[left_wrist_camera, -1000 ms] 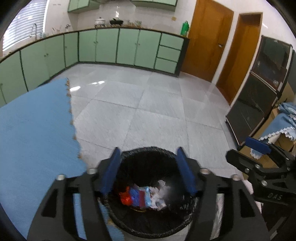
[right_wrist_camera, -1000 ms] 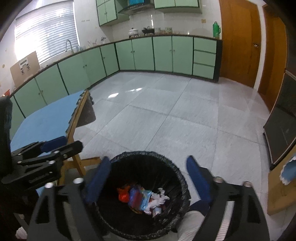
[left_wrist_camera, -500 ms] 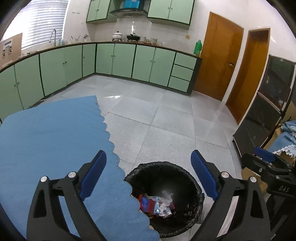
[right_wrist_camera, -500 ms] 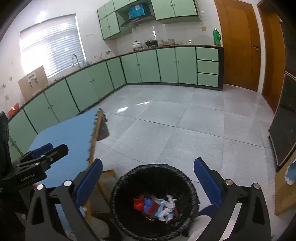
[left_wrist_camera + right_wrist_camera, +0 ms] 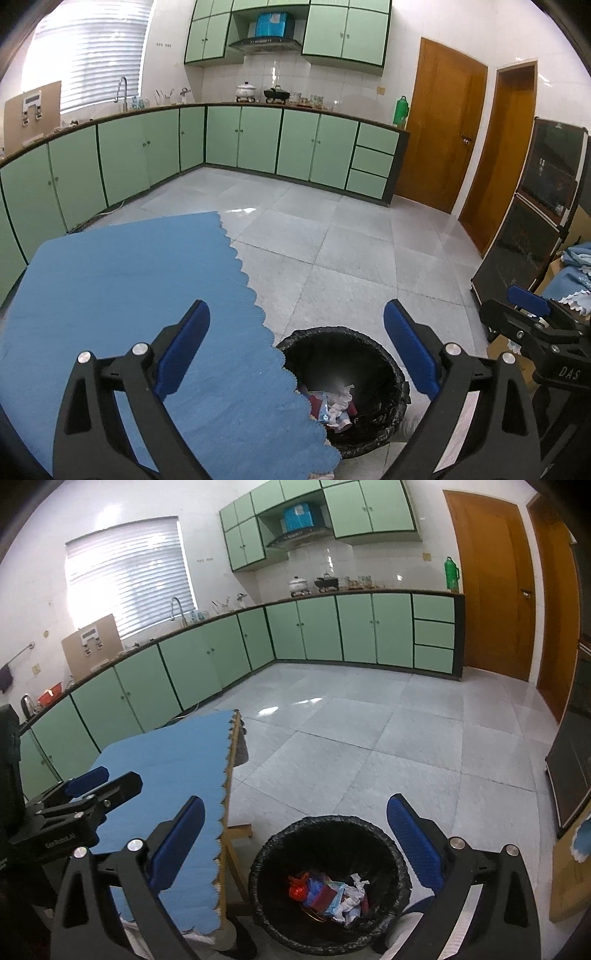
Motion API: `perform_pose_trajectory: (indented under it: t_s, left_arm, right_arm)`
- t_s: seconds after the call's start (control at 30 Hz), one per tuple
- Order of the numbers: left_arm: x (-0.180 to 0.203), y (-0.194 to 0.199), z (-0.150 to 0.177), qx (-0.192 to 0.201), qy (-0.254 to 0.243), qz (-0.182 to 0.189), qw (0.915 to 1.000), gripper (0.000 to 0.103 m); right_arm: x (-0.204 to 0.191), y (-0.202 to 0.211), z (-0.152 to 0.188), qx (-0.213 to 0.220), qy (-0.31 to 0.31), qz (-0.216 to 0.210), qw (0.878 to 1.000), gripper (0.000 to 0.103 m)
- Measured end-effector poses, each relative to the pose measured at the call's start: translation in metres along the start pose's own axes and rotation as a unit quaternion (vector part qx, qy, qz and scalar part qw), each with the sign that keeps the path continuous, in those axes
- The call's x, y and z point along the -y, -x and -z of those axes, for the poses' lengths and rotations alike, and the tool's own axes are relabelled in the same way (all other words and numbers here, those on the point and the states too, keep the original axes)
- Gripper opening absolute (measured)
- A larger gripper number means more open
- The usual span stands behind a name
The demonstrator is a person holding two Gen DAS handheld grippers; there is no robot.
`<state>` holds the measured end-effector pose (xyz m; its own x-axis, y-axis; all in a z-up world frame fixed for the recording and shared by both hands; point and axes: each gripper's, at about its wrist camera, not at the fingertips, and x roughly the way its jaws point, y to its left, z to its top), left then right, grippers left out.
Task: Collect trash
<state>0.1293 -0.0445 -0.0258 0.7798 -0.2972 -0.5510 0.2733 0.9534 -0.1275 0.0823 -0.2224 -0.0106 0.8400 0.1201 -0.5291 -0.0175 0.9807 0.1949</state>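
The left tool (image 5: 295, 325) is spread wide and holds nothing, above the edge of the bench (image 5: 122, 280) with its blue cover. The right tool (image 5: 295, 819) is also spread wide and empty. Below them on the floor (image 5: 351, 746) stands the black trash bin (image 5: 397, 860), just beside the bench, with the crumpled trash (image 5: 332, 893) inside. Far behind are green cabinets (image 5: 258, 136).

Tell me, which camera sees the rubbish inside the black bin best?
The right wrist view: it looks down into the open bin, showing the wrappers and crumpled paper. In the left wrist view, the blue table mat hides part of the bin.
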Motion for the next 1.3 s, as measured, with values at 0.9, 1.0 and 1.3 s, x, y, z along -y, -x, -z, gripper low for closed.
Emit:
perform_pose_trajectory:
  t_s: [0.9, 1.0, 1.3]
  left_arm:
    - [-0.007, 0.067, 0.014, 0.042, -0.001, -0.024, 0.9988, 0.093]
    - [-0.006, 0.069, 0.015, 0.044, -0.003, -0.026, 0.9987, 0.092]
    - [-0.006, 0.072, 0.017, 0.047, -0.002, -0.026, 0.9986, 0.092]
  right_arm:
    - [-0.036, 0.035, 0.011, 0.031, 0.031, -0.025, 0.999, 0.097]
    - [-0.036, 0.038, 0.012, 0.034, 0.033, -0.025, 0.999, 0.097]
    - [-0.034, 0.039, 0.011, 0.035, 0.033, -0.027, 0.998, 0.097]
